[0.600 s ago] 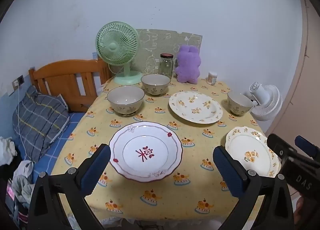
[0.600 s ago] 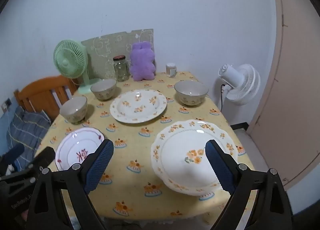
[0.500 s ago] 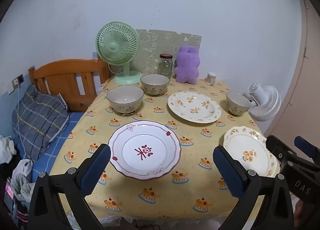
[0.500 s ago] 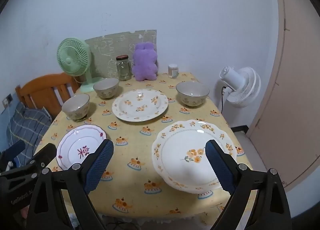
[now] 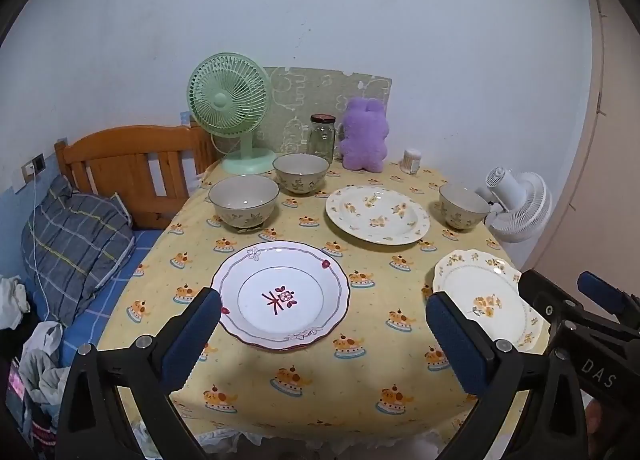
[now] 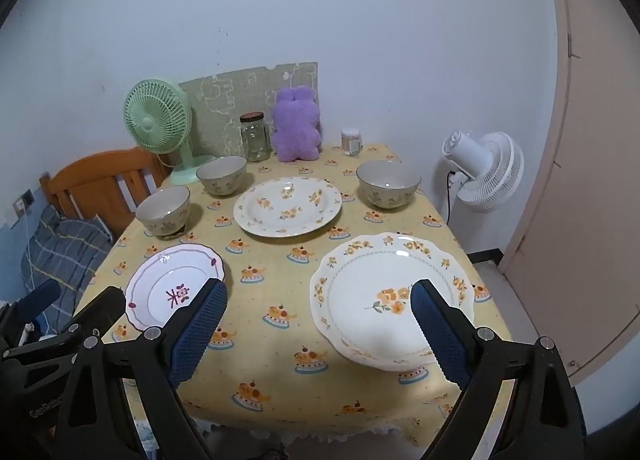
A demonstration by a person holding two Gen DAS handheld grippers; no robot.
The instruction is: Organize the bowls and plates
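White scalloped plate (image 5: 486, 302) half behind right claw (image 5: 576, 312)

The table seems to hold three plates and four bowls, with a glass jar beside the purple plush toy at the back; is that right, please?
Nearly: the right wrist view shows three bowls, not four. The three plates, glass jar and purple plush toy stand.

Three plates (image 6: 287, 207) (image 6: 390, 300) (image 5: 281, 296) and three floral bowls (image 5: 243, 200) (image 5: 300, 173) (image 6: 388, 183) sit upright, apart, on the yellow tablecloth (image 5: 360, 372).
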